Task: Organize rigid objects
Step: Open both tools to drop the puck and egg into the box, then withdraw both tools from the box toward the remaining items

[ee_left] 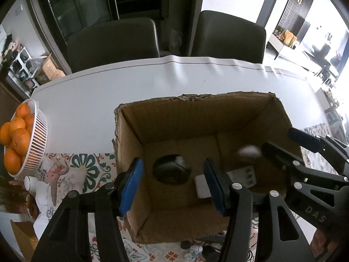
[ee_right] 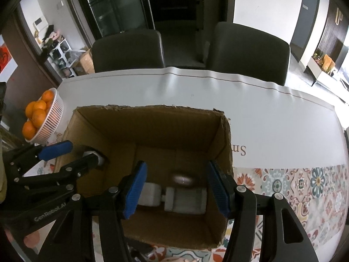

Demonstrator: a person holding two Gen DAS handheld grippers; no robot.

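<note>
Both the left gripper point(ee_left: 173, 186) and right gripper point(ee_right: 176, 188) hang spread and empty over the cardboard box point(ee_left: 152, 118), where the blurred pale object point(ee_left: 249, 151) inside may strike the white adapters point(ee_right: 185, 199) beneath.

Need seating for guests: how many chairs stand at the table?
2: left chair behind the table's far edge, right chair beside it; others may sit outside the view.

Two dark padded chairs point(ee_right: 127, 51) point(ee_right: 248, 50) stood behind a white-covered surface point(ee_right: 196, 91). Beyond them were a dark glass-fronted cabinet point(ee_right: 115, 6), white walls point(ee_right: 268, 0), and bright daylight at the right.
</note>
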